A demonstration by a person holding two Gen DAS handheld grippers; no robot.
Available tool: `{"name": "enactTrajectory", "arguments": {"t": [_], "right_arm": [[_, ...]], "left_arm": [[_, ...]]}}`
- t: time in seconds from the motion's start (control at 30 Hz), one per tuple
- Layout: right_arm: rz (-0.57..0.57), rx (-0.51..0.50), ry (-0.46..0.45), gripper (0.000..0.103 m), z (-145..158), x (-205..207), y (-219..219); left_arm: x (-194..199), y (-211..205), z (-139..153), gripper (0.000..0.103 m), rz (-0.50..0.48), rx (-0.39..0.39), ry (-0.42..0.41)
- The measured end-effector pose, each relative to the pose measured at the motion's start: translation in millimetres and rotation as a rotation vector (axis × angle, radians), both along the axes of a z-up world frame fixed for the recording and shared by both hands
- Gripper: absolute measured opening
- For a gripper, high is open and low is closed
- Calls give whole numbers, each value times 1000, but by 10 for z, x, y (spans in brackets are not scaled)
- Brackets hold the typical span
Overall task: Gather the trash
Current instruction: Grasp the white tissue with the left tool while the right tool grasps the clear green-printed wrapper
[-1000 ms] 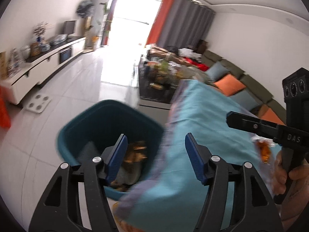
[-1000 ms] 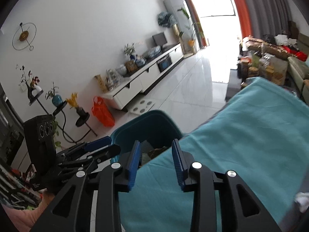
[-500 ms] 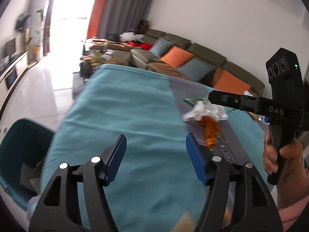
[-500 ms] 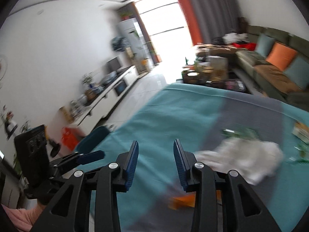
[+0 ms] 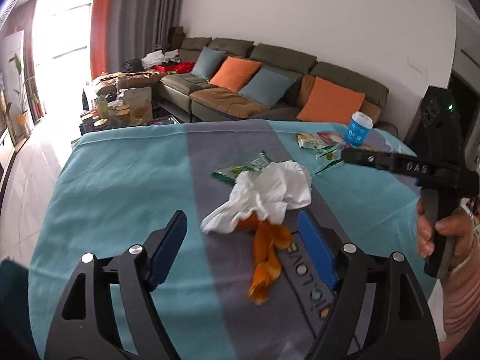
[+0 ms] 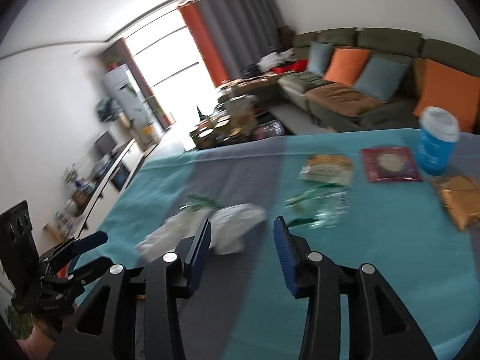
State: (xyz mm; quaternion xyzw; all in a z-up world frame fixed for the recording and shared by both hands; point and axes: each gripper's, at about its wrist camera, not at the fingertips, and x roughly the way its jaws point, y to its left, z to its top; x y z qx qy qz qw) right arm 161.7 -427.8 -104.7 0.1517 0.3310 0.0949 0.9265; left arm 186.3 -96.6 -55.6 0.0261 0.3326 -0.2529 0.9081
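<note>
A crumpled white tissue (image 5: 267, 198) lies on the teal and grey tablecloth (image 5: 120, 180), partly over an orange peel (image 5: 267, 258) and a green-edged clear wrapper (image 5: 240, 168). My left gripper (image 5: 241, 246) is open and empty, its jaws standing either side of the peel and tissue, just above the cloth. My right gripper (image 6: 241, 250) is open and empty, above the cloth beside the tissue (image 6: 228, 228); another clear wrapper (image 6: 321, 204) lies just beyond it. The right gripper also shows from the side in the left wrist view (image 5: 348, 153).
Snack packets (image 6: 327, 168) (image 6: 390, 165) (image 6: 459, 201) and a blue cup with a white lid (image 6: 435, 141) lie at the table's far right. A green sofa with orange cushions (image 5: 270, 87) stands behind. A cluttered coffee table (image 5: 120, 111) is beyond the far edge.
Both grippers have swung away from the teal bin at the table's left edge toward the trash on the table. The left gripper now straddles the tissue and peel. Both stayed open.
</note>
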Motion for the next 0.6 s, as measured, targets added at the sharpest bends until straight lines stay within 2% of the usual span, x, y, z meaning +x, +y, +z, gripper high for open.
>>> {"name": "enactTrajectory", "arguments": {"t": [0.07,0.27,0.37,0.47,0.53,0.57,0.6], "right_arm": [[-42,5,1,54,-33,25,-189],[-104,9,48,58,-194,256,-439],[-99,17,66,58,-250,365,-440],[-84,10,75,57,-278,407,-419],[-73,5,81,51,-291,405,-419],[-69,3,82,46,-293,405,-419],[-63,3,84,38,-293,396,-405]], "left_arm": [[88,-115,-17,79,-5,16,5],[305,-278,-139,81,-1,68,56],[389,-310,-219,76,-16,76,86],[433,-311,-271,66,-24,72,110],[458,-302,-297,54,-31,63,125],[466,-307,-314,52,-36,62,131],[469,-304,-324,48,-40,61,135]]}}
